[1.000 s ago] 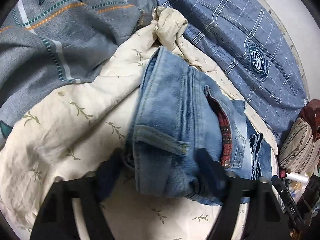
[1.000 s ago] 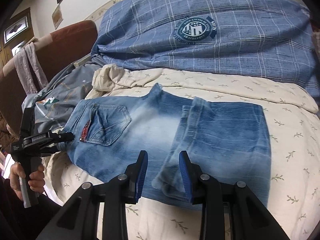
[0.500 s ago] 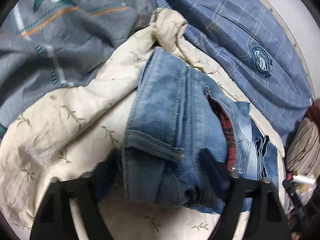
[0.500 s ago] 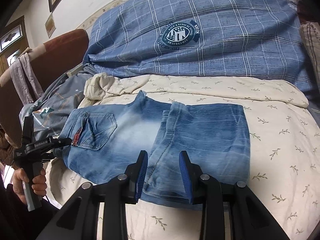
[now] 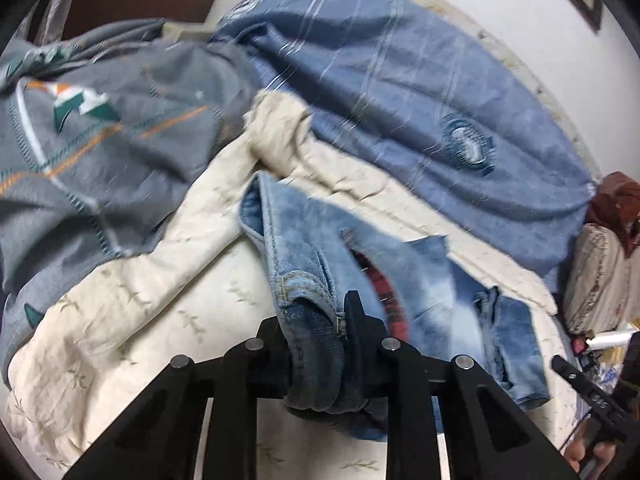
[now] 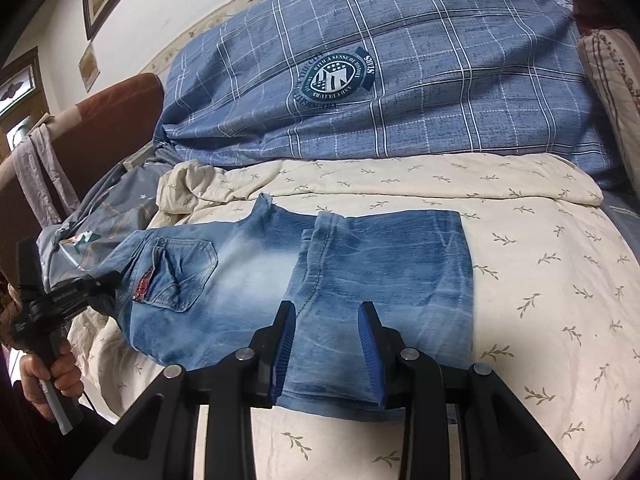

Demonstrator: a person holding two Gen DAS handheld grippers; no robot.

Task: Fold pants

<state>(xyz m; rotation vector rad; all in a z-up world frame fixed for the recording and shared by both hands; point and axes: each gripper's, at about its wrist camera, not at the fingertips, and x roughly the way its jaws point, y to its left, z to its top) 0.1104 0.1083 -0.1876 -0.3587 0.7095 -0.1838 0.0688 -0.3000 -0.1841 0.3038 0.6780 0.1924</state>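
Plainly the jeans (image 6: 304,280), soft but weighty denim half-folded on the bed (image 6: 540,280), suit seam grips: left claw (image 5: 320,344) pinches the waistband, right claw (image 6: 326,344) apparently straddles the hem, unpinched.

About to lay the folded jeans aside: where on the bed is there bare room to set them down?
Free: the cream leaf-print quilt to the right of the jeans, bordered behind by the blue plaid pillow; also a narrow strip along its near edge. Crowded: the left end, where the grey bedding bunches and the left tool grips the waistband.
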